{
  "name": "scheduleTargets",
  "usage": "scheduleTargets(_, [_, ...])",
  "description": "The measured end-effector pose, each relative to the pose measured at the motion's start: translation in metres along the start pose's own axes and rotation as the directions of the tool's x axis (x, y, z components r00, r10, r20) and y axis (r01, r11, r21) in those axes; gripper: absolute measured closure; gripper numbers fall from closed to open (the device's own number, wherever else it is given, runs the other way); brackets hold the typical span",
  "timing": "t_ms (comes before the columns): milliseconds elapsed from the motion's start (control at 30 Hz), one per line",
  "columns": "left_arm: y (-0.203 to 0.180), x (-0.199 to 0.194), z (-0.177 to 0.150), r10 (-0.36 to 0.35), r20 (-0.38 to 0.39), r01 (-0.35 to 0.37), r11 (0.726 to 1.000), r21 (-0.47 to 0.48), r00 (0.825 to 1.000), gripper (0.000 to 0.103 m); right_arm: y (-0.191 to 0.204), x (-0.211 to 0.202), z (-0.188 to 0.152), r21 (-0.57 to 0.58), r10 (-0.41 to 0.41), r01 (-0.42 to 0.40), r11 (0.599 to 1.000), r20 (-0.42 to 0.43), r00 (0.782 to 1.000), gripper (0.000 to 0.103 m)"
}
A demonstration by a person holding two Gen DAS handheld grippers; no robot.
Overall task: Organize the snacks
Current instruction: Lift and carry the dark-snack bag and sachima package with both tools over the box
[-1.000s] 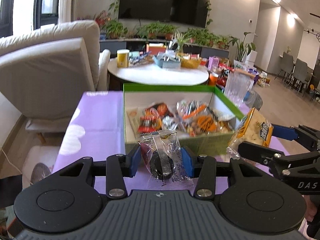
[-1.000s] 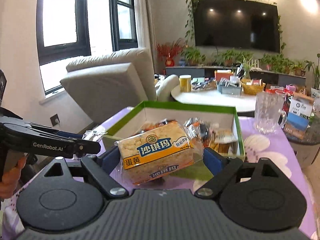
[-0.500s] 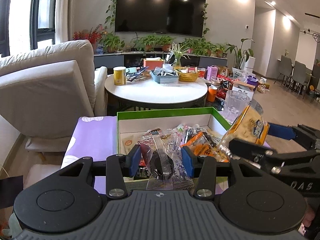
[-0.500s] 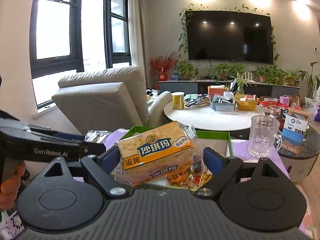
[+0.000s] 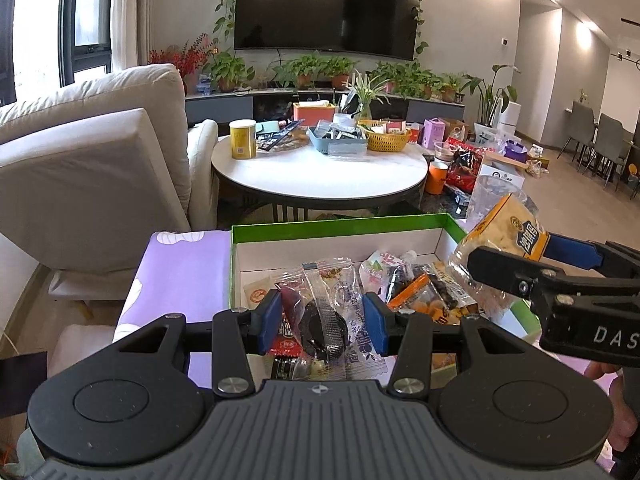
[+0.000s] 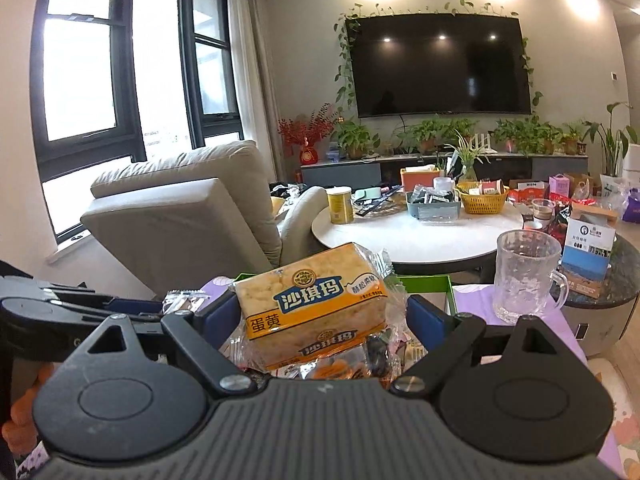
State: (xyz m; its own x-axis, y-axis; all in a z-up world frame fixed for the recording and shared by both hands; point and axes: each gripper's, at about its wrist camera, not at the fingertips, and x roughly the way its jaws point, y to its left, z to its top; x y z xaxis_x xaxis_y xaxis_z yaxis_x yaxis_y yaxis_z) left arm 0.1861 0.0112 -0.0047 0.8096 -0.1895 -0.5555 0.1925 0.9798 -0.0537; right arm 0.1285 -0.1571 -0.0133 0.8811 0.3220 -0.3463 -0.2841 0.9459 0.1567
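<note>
My left gripper (image 5: 322,316) is shut on a clear packet with a dark round snack (image 5: 324,320) and hangs over the near part of a green-rimmed white box (image 5: 336,224) full of several wrapped snacks. My right gripper (image 6: 320,312) is shut on a yellow pack of puffed-rice cake (image 6: 310,304), held over the same box (image 6: 424,280). In the left wrist view that yellow pack (image 5: 502,236) and the right gripper (image 5: 520,258) show at the box's right side. In the right wrist view the left gripper's dark arm sits at the left edge.
The box rests on a purple cloth (image 5: 180,272). A glass mug (image 6: 524,274) stands right of the box. Beyond lie a round white table (image 5: 320,168) with a yellow can, trays and baskets, a beige armchair (image 5: 92,168), and a wall TV.
Both grippers have moved forward with their snacks, from the box's near side to over its contents. The box sits lower in both views. Neither grip has changed.
</note>
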Motion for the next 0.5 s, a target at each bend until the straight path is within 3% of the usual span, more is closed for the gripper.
scheduleTargets(500, [-0.002, 0.043, 0.013, 0.012, -0.030, -0.011, 1.000, 0.013, 0.999, 0.061, -0.019, 0.041, 0.008, 0.078, -0.056, 0.059, 0.995, -0.041, 0.998, 0.042])
